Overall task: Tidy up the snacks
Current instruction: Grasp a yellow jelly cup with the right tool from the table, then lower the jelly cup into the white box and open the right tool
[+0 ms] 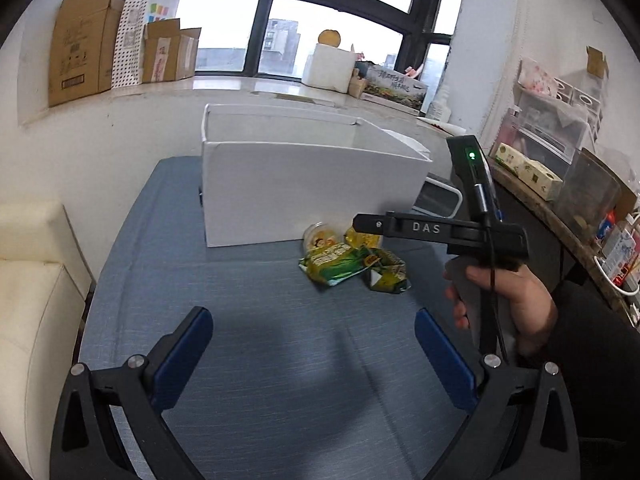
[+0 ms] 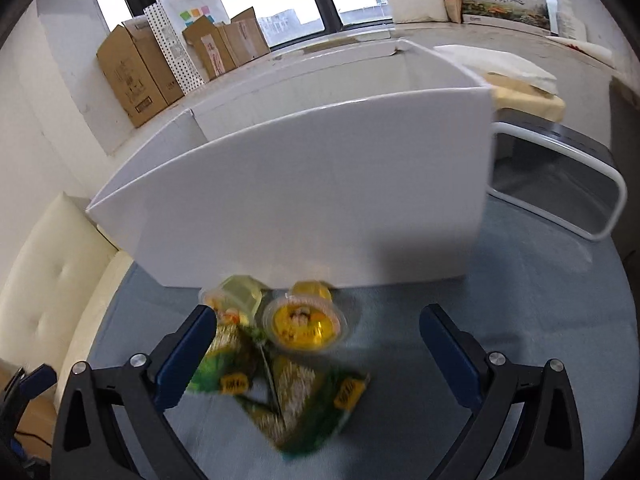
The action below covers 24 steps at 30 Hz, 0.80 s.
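Two yellow jelly cups and two green-yellow snack packets lie on the blue-grey table in front of a tall white box. My right gripper is open and empty, hovering over the snacks, with the jelly cup and packets between its fingers. In the left wrist view the snacks lie right of centre by the white box. My left gripper is open and empty above bare table, nearer than the snacks. The right gripper's body shows above the snacks there.
A white-rimmed grey tray stands right of the box. A cream sofa borders the table's left. A cluttered shelf runs along the right. Cardboard boxes sit on the window ledge behind.
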Tool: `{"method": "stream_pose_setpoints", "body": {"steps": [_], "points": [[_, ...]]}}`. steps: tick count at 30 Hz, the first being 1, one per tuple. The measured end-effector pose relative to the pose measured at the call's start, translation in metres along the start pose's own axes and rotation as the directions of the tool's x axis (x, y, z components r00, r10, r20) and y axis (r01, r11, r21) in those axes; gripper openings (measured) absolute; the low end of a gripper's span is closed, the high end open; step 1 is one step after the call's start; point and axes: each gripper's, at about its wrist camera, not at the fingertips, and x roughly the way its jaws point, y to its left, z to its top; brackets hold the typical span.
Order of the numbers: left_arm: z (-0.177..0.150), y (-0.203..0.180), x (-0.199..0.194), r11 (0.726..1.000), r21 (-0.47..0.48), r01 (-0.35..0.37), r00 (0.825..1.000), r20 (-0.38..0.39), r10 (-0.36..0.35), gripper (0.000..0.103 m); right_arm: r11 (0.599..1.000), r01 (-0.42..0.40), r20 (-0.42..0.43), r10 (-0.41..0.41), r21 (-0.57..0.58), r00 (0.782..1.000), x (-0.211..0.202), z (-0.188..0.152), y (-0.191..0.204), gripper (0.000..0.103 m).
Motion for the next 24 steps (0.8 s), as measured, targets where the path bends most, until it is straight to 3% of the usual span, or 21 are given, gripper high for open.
{"method": "stream_pose_setpoints", "body": {"steps": [3, 4, 5, 7, 12, 18, 24], "points": [[-0.001, 0.007, 0.002, 1.0, -0.023, -0.005, 1.0, -0.002, 0.005, 0.103, 0.999, 0.044, -0.021, -0.045, -0.03, 0.999, 0.013, 0.002, 0.006, 0.099], [-0.001, 0.009, 0.004, 1.0, -0.029, -0.005, 1.0, -0.005, 0.005, 0.103, 0.998, 0.054, -0.023, -0.055, -0.04, 0.998, 0.017, 0.001, 0.007, 0.079], [-0.001, 0.01, 0.005, 0.999, -0.033, -0.004, 1.0, -0.006, 0.004, 0.103, 0.997, 0.061, -0.031, -0.063, -0.045, 0.998, 0.02, 0.001, 0.007, 0.052], [0.0, 0.011, 0.009, 0.999, -0.037, -0.001, 1.0, -0.013, 0.0, 0.103, 0.997, 0.061, -0.057, -0.063, -0.042, 0.996, 0.026, 0.001, 0.005, 0.051], [0.009, 0.014, 0.025, 0.999, -0.048, -0.013, 0.999, -0.031, 0.011, 0.103, 0.999, 0.014, -0.027, -0.016, -0.047, 1.0, 0.013, -0.003, 0.001, 0.051], [0.041, 0.001, 0.066, 0.998, -0.058, -0.036, 0.998, -0.059, 0.033, 0.103, 0.999, 0.001, 0.042, 0.001, -0.043, 0.999, -0.035, -0.017, -0.007, 0.051], [0.064, -0.029, 0.119, 0.996, 0.026, -0.08, 0.992, -0.098, 0.082, 0.103, 1.0, -0.001, 0.117, 0.004, -0.025, 0.993, -0.091, -0.039, -0.021, 0.051]]}}
